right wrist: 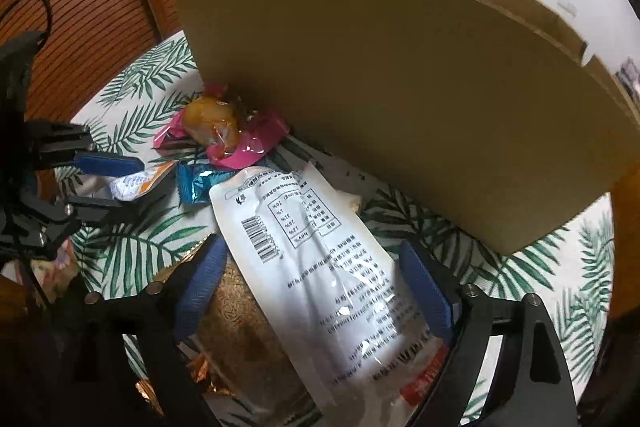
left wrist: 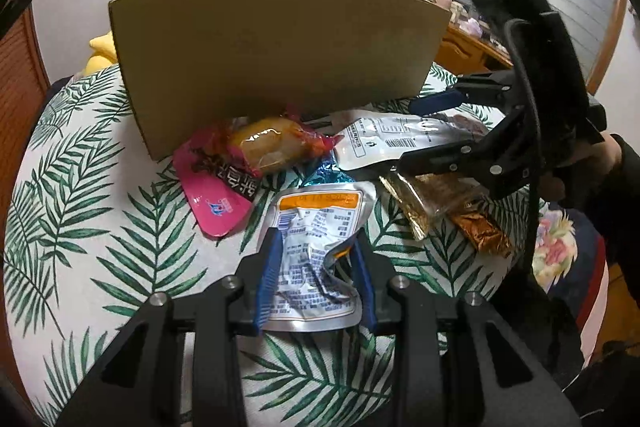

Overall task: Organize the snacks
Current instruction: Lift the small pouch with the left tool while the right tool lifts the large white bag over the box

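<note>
Snack packets lie in front of a tall cardboard box (left wrist: 276, 55) on a leaf-print table. My left gripper (left wrist: 316, 239) is shut on a crumpled silver pouch with an orange band (left wrist: 312, 227), which also shows in the right wrist view (right wrist: 134, 185). My right gripper (right wrist: 316, 251) is open, its blue fingers on either side of a white-and-clear pouch with a barcode (right wrist: 320, 267); that gripper appears in the left wrist view (left wrist: 416, 131) over the same pouch (left wrist: 384, 139). A pink packet with a yellow cake (left wrist: 256, 147) lies by the box.
A gold packet (left wrist: 432, 199) and a brown foil bar (left wrist: 484, 231) lie at the right. A blue foil wrapper (right wrist: 196, 185) lies between the pouches. The box (right wrist: 400, 87) walls off the far side. A cluttered wooden desk (left wrist: 468, 43) stands behind.
</note>
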Tool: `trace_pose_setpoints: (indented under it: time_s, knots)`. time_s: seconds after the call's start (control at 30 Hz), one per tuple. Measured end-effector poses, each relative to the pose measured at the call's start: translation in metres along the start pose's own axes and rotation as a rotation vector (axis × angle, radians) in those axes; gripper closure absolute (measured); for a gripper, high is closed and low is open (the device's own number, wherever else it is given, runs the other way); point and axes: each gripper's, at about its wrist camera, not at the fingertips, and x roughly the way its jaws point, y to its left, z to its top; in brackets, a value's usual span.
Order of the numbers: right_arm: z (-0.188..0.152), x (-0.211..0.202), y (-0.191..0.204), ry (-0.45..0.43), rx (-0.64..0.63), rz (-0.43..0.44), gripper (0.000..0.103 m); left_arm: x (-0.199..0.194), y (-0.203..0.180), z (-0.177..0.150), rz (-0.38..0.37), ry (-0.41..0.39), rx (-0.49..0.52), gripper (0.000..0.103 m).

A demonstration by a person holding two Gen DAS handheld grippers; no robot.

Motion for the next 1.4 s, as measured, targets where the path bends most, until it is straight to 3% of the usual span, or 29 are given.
trace_pose_setpoints:
  time_s: [0.23, 0.43, 0.53, 0.77, 0.8, 1.1, 1.4]
  knots:
    - [0.004, 0.006, -0.009, 0.031, 0.040, 0.086, 0.015, -0.008, 0.000, -0.005, 0.001, -0.050, -0.046, 0.071]
    - [0.001, 0.000, -0.007, 0.021, 0.034, 0.136, 0.039, -0.010, 0.000, -0.010, 0.019, -0.064, -0.041, 0.071]
    - [0.001, -0.004, -0.008, 0.004, 0.049, 0.141, 0.057, -0.009, -0.004, -0.009, 0.022, -0.070, -0.039, 0.071]
    - [-0.006, -0.021, -0.010, -0.046, 0.054, 0.088, 0.058, -0.017, -0.001, -0.010, 0.019, -0.105, -0.061, 0.075]
    - [-0.007, -0.027, -0.009, -0.061, 0.053, 0.082, 0.058, -0.018, -0.002, -0.010, 0.019, -0.111, -0.063, 0.083]
    - [-0.007, -0.064, 0.005, -0.175, 0.038, 0.025, 0.058, -0.025, -0.005, -0.005, 0.021, -0.141, -0.063, 0.084]
    - [-0.004, -0.091, 0.013, -0.254, 0.023, -0.010, 0.057, -0.059, -0.012, 0.010, 0.013, -0.235, -0.058, 0.084]
